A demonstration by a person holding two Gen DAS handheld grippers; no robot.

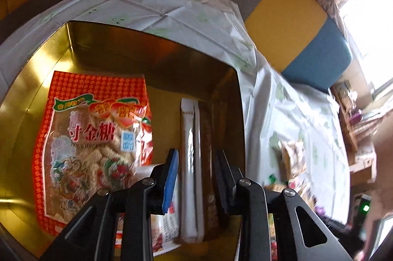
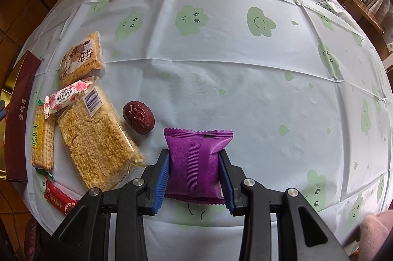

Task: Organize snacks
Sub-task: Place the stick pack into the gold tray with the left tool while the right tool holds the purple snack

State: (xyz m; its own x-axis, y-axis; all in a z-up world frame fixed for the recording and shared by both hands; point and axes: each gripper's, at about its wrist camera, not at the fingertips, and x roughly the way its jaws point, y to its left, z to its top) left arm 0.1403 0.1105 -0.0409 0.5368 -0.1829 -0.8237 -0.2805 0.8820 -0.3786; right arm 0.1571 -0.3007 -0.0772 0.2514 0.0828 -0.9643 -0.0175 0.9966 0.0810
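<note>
- Left gripper (image 1: pixel 196 162) hangs over the gold tin (image 1: pixel 29 94), its fingers a little apart with nothing pinched; a long white packet (image 1: pixel 190 162) lies on the tin floor, seen through the gap.
- Also in the tin: a big orange-red candy bag (image 1: pixel 93 138) flat on the left side, and a brown packet (image 1: pixel 208 162) lying right alongside the white one, against the right wall.
- Another printed wrapper (image 1: pixel 167 226) shows low in the tin, partly hidden by the gripper's body.
- Over to the right gripper (image 2: pixel 194 162): it is clamped on a purple packet (image 2: pixel 196 162), blue pads pressing both sides, the packet standing over the cloud-print tablecloth (image 2: pixel 245 89).
- Whether the purple packet's bottom edge touches the cloth I cannot tell.
- Just left of it, a red date (image 2: pixel 138 119) sits alone on the cloth.
- Further left, the waiting pile: a large clear bag of puffed grain bars (image 2: pixel 98 135), a cracker pack (image 2: pixel 43 140) beside it, a pink rose-print wrapper (image 2: pixel 68 95) lying across both.
- A tan grain cake packet (image 2: pixel 81 58) lies above that cluster, and a small red wrapper (image 2: pixel 59 194) below it, near the table edge.
- A dark maroon box lid (image 2: pixel 19 113) stands at the far left edge of the right wrist view.
</note>
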